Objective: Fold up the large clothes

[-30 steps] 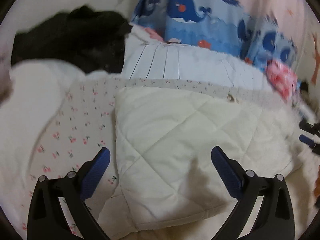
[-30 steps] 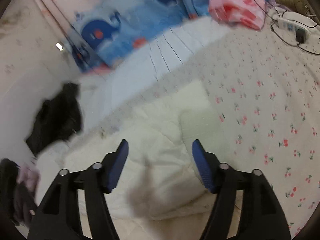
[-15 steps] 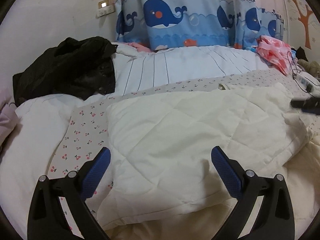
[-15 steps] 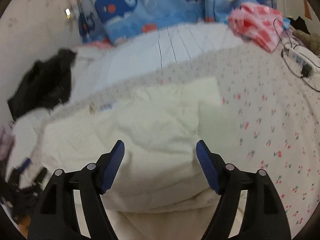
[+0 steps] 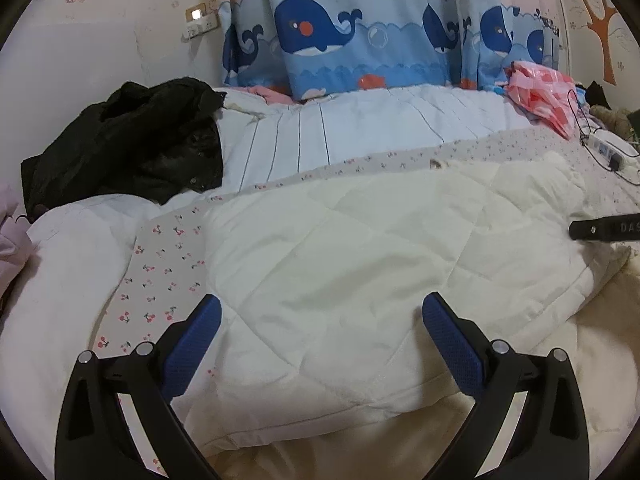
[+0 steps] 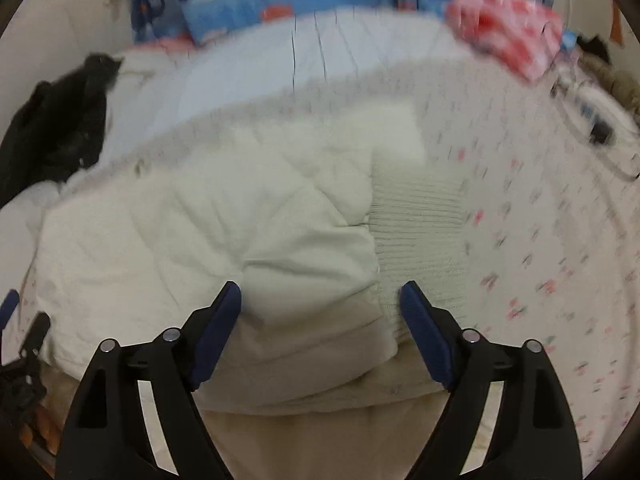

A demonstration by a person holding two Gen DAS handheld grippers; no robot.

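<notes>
**A white coat on the bed**

The bed (image 5: pixel 168 264) has a sheet with little cherries. Close up, the left gripper (image 5: pixel 320 320) hangs with its jaws wide and nothing in them. The right gripper (image 6: pixel 320 300) is opening its jaws, and nothing is squeezed between them. Both are over the near edge of the folded white coat (image 5: pixel 360 248), which lies flat on the sheet. Farther back sit a black jacket (image 5: pixel 132 140) and a striped quilt (image 5: pixel 360 128). Last comes the whale curtain (image 5: pixel 352 40).
</notes>
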